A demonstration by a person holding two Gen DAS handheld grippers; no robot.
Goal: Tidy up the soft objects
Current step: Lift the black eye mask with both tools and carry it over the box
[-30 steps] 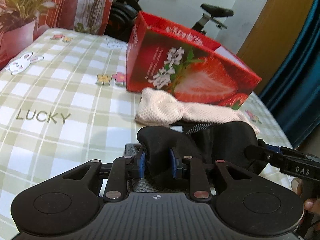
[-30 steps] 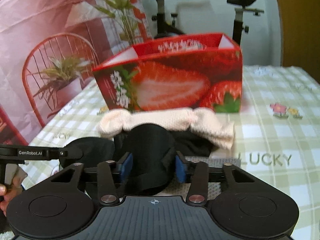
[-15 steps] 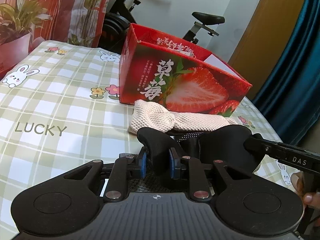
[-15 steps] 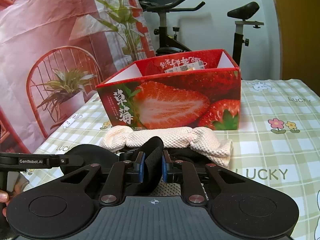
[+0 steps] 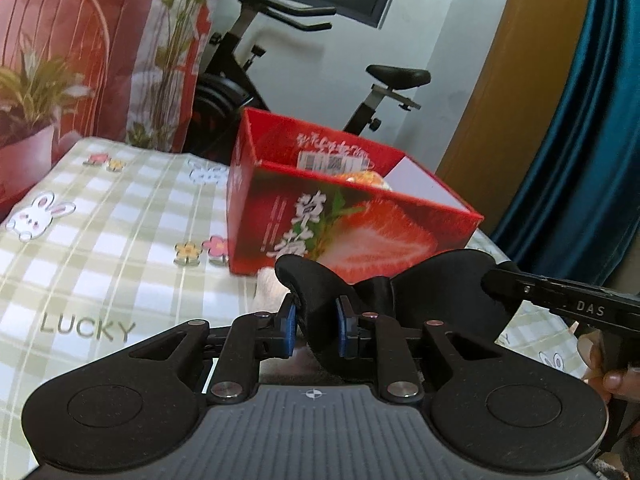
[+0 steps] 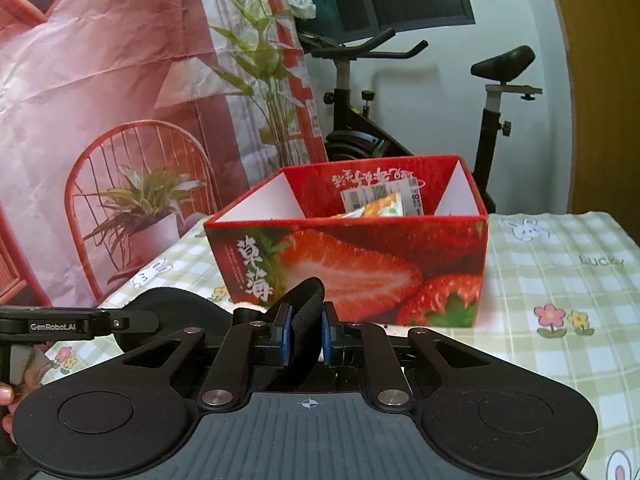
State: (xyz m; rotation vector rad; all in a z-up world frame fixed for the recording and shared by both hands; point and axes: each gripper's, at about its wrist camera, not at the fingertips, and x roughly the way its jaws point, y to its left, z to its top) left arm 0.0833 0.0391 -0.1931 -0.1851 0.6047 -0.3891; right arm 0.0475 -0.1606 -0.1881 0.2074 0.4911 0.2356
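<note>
Black eye mask (image 5: 436, 292) clamped at both ends, held above the checked tablecloth (image 5: 100, 240).
Left gripper (image 5: 316, 330) pinches one padded end, right gripper (image 6: 306, 334) its strap; beyond sits the strawberry box (image 6: 360, 264).

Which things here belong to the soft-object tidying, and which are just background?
In play:
black eye mask, pinched by left gripper and right gripper
strawberry box
pink knit cloth

Background:
exercise bike
checked tablecloth
blue curtain
</note>
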